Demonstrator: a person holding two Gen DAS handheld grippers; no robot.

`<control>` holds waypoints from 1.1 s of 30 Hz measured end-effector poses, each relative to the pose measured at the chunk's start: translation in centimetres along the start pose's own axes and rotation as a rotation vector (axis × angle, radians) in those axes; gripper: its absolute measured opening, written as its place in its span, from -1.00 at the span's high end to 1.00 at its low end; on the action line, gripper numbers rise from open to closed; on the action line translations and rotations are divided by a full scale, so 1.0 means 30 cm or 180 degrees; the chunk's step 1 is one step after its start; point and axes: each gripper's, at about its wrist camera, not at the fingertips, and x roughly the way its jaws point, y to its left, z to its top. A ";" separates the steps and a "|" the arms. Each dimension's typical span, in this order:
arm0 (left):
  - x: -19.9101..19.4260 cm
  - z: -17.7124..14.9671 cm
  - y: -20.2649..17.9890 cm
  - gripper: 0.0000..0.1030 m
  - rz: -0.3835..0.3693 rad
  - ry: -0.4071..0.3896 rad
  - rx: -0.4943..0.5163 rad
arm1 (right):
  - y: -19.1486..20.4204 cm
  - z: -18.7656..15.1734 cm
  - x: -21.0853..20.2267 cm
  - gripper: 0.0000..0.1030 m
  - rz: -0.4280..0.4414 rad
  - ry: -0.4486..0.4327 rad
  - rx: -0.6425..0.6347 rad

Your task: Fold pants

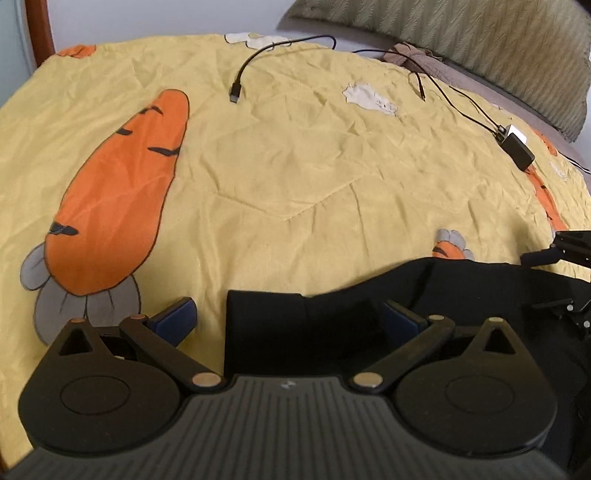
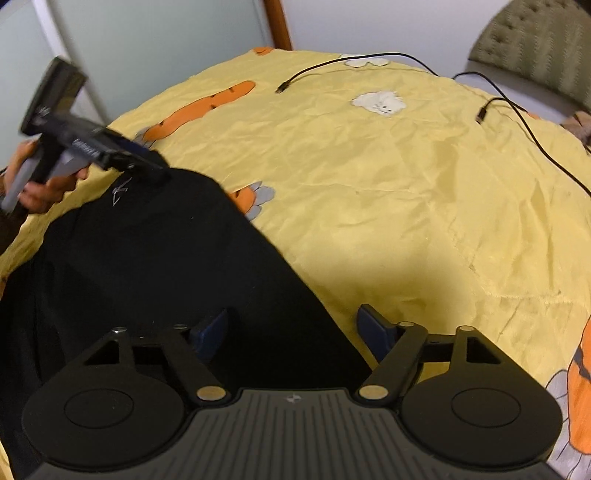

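Observation:
Black pants (image 2: 147, 258) lie flat on a yellow carrot-print quilt (image 2: 406, 184), spreading toward the near left. My right gripper (image 2: 291, 332) is low over their right edge. Its jaws stand apart, one blue pad (image 2: 212, 332) over the cloth and the other pad (image 2: 373, 334) over bare quilt, neither pressing. In the left wrist view the pants (image 1: 443, 295) fill the lower right. My left gripper (image 1: 288, 319) is open wide, with a squared corner of the pants between its pads and touching neither. A hand (image 2: 40, 192) holds the left gripper (image 2: 147, 166) at that far corner.
Black cables (image 1: 236, 88) and a black adapter (image 1: 517, 149) lie on the far part of the quilt. An olive pillow (image 1: 480, 37) sits at the back right. A wooden post (image 2: 277, 22) and a pale wall stand beyond the bed.

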 end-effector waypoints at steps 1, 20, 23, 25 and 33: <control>0.002 0.000 -0.003 -1.00 -0.0022 0.0002 0.0009 | 0.009 -0.001 -0.003 0.26 0.0007 -0.0003 -0.0062; -0.184 -0.089 -0.109 0.37 0.0228 -0.0466 0.0128 | 0.364 -0.112 -0.130 0.90 -0.1178 -0.0556 -0.0897; -0.288 -0.145 -0.108 0.38 0.0183 -0.0638 0.0093 | 0.463 -0.151 -0.180 0.90 -0.1328 -0.0658 -0.1102; -0.358 -0.198 -0.110 0.39 0.0149 -0.0733 0.0081 | 0.528 -0.183 -0.218 0.90 -0.1358 -0.0730 -0.1168; -0.602 -0.527 -0.115 0.42 0.0008 -0.1001 -0.0103 | 0.772 -0.358 -0.351 0.90 -0.1121 -0.0772 -0.1234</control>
